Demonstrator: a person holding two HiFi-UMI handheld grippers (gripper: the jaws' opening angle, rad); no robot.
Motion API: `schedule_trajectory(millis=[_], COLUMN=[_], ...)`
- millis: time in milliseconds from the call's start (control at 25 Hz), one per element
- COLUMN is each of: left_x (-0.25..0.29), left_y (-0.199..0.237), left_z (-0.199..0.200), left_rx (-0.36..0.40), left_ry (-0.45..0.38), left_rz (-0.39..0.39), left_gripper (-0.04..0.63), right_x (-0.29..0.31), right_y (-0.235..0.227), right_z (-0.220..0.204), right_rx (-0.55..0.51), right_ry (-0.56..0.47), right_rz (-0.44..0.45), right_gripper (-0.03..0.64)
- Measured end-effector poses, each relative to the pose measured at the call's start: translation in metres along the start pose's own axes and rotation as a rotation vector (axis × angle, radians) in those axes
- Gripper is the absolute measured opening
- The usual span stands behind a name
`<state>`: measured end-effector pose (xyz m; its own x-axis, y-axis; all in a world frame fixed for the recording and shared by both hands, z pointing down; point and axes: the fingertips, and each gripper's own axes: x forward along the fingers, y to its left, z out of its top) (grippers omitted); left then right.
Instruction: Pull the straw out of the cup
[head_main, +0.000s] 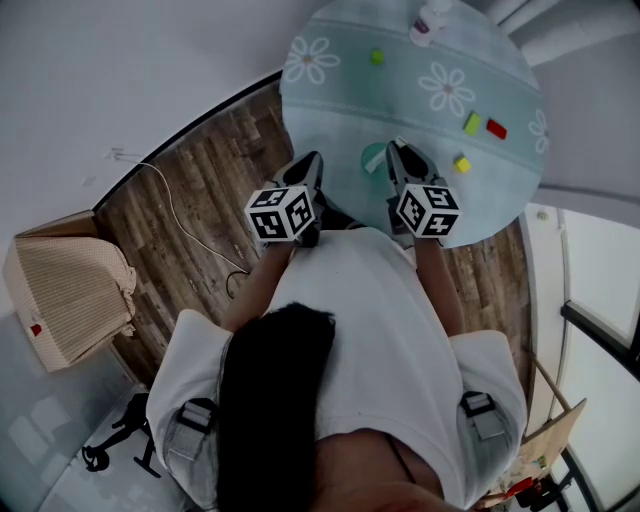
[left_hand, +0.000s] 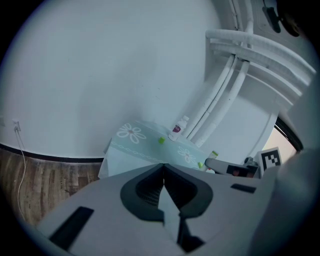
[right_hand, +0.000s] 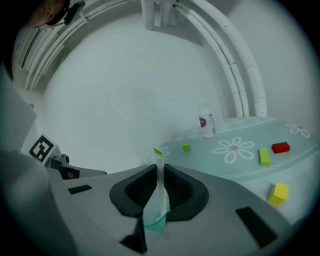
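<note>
**Grippers at the bench edge**

We held the left gripper and right gripper side by side at the flowered bench, a green cup between them, nearer the right. A yellow block and a bottle stood farther out.

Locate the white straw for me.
Centre of the right gripper view: the white, green-tipped straw stands in the translucent green cup at the table's near edge, pinched between the right gripper's jaws.
</note>
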<state>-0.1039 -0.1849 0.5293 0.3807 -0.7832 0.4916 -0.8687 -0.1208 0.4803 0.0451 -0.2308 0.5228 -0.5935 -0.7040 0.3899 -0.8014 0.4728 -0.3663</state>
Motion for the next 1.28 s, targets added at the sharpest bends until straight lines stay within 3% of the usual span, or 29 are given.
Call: schedule_trajectory(millis=[560,1280], left_x=[-0.005,-0.004], left_y=[-0.001,-0.031], left_z=[0.000,-0.007], left_rx=[0.002,0.050], left_ry=[-0.013,-0.011], left_rz=[0.000,-0.084], left_gripper=[0.011,0.011], right_x=[-0.009,-0.058], right_y=[0.007,0.015], right_z=[0.017,0.053], right_rx=[-0.008,-0.047], right_ry=[-0.059,-0.204], right_rz=[0.006,-0.008], right_gripper=[0.057,0.057])
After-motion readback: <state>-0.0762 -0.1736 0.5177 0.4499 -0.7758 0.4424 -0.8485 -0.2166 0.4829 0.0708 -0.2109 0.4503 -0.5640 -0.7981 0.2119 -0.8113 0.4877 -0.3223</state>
